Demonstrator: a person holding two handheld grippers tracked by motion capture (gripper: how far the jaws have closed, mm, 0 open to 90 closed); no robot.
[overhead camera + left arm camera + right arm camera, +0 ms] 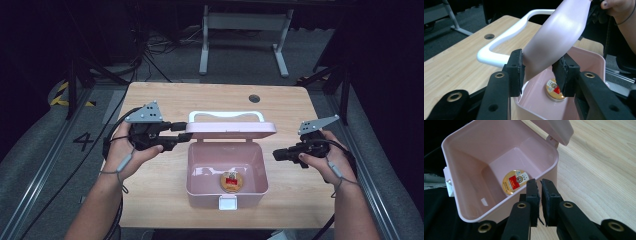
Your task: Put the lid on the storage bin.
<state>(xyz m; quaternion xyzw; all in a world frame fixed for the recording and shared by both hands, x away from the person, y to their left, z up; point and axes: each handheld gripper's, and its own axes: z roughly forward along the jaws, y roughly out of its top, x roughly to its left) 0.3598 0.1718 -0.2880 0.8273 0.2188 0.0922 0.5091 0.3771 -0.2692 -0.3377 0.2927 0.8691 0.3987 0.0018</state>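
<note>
Jaws of the left gripper [540, 72] stand fairly wide on either side of the raised pink lid [559, 35], whose lower corner sits between them; whether the pads actually press it is hard to tell from the left gripper view. One pink box [226, 172] stands open near the middle of the wooden desk [150, 100], its lid tilted up at the back with one white handle [226, 115] behind it and one white latch [228, 202] on the front wall. One round gold tin [515, 181] with a red label lies flat on the box floor. The right gripper [540, 200] has its jaws drawn to a narrow slit with nothing between them, held just outside the box's right wall. Two hands grip the tools: the left hand [131, 152] beside the lid, the right hand [325, 156] apart from the box.
</note>
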